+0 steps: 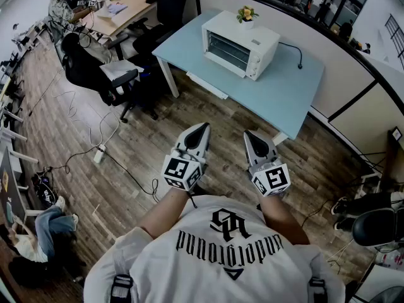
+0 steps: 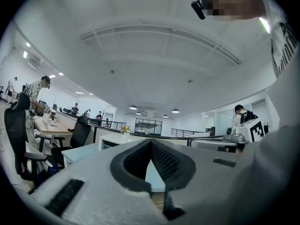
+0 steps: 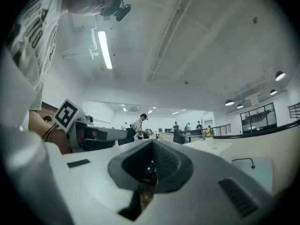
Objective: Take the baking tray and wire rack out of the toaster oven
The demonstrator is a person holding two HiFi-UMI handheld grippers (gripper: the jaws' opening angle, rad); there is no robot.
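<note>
Now, left gripper (image 1: pixel 202 129): my jaws pressed together, nothing held.
Right gripper (image 1: pixel 250 136): likewise closed, empty.
Oven (image 1: pixel 240 45): on table (image 1: pixel 291 84), well apart from me.

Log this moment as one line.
left gripper: shut, empty | right gripper: shut, empty | toaster oven: door closed, on table, untouched

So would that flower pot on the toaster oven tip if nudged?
Probably. The flower pot looks small with blooms above its base, so likely light and tippy. It stands atop the smooth toaster oven, near its far edge, so it might slide off.
</note>
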